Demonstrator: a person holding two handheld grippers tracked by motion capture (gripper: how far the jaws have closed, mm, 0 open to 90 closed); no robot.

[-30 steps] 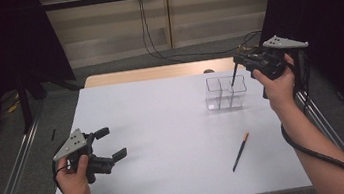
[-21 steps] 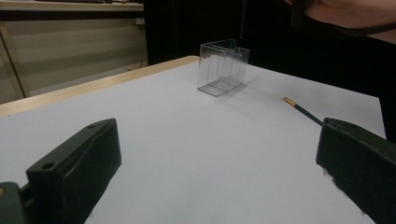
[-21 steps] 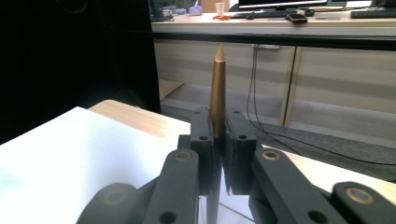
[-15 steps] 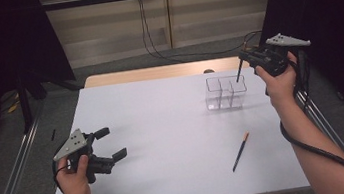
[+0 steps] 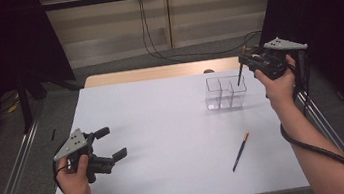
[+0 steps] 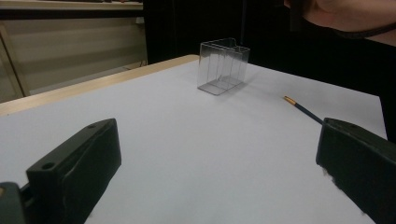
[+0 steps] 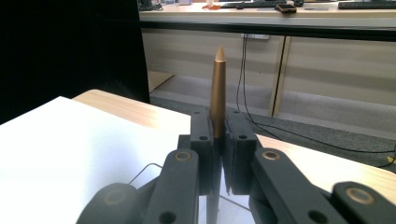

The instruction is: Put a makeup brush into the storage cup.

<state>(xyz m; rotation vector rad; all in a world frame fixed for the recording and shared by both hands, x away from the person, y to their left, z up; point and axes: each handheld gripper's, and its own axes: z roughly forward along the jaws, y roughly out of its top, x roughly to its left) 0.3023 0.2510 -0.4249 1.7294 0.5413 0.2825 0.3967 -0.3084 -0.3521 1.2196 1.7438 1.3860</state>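
Note:
My right gripper is raised at the table's far right and is shut on a dark pencil. Its lower end hangs just above the right end of a clear divided container. In the right gripper view the pencil's gold end sticks up between my closed gripper. A second dark pencil with an orange end lies loose on the table, nearer the front right. My left gripper rests open near the front left and holds nothing; its view shows the container and the loose pencil ahead.
The white table has a wooden strip along its far edge. Cables trail on the floor behind it. Dark curtains hang at both sides, and a metal rail runs along the left.
My right gripper has shifted slightly to the right with the pencil, which now hangs steeper over the container's right end. The left gripper has stayed still.

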